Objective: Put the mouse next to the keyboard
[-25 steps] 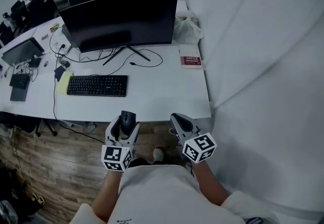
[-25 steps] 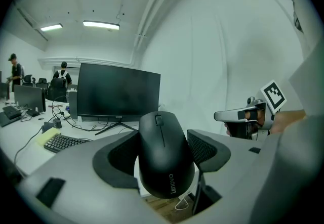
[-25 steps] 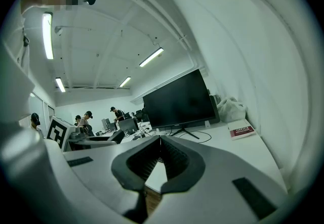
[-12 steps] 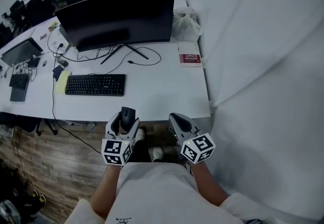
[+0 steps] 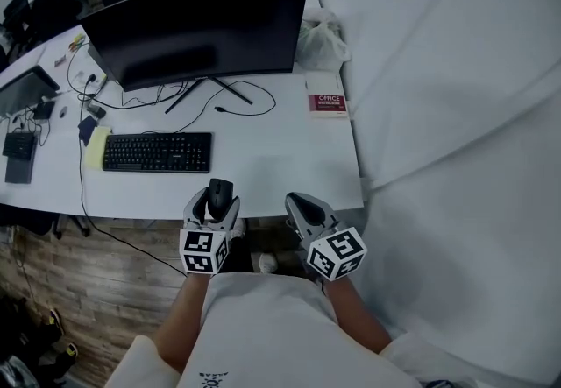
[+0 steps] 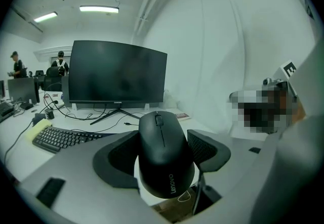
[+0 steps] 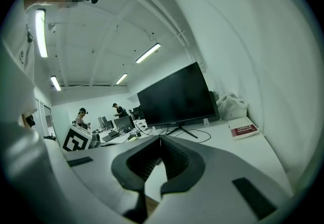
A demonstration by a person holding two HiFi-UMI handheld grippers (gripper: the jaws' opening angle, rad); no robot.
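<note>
A black mouse [image 6: 164,152] sits between the jaws of my left gripper [image 5: 212,201], which is shut on it, just over the front edge of the white desk [image 5: 289,167]. In the head view the mouse [image 5: 220,196] stands in front of the black keyboard [image 5: 158,151], which lies left of centre on the desk. From the left gripper view the keyboard [image 6: 61,137] is ahead at the left. My right gripper [image 5: 299,206] is shut with nothing in it, at the desk's front edge right of the left one; its jaw tips [image 7: 160,141] meet.
A large dark monitor [image 5: 197,27] on a stand is behind the keyboard, with cables [image 5: 237,104] trailing from it. A red book [image 5: 326,103] and a white bag [image 5: 319,42] lie at the desk's right. White curtain [image 5: 456,115] hangs close at the right. People stand far left.
Both grippers and the held mouse have come slightly forward, up to the desk's front edge. The view has shifted, so the desk appears a bit lower and nearer.
</note>
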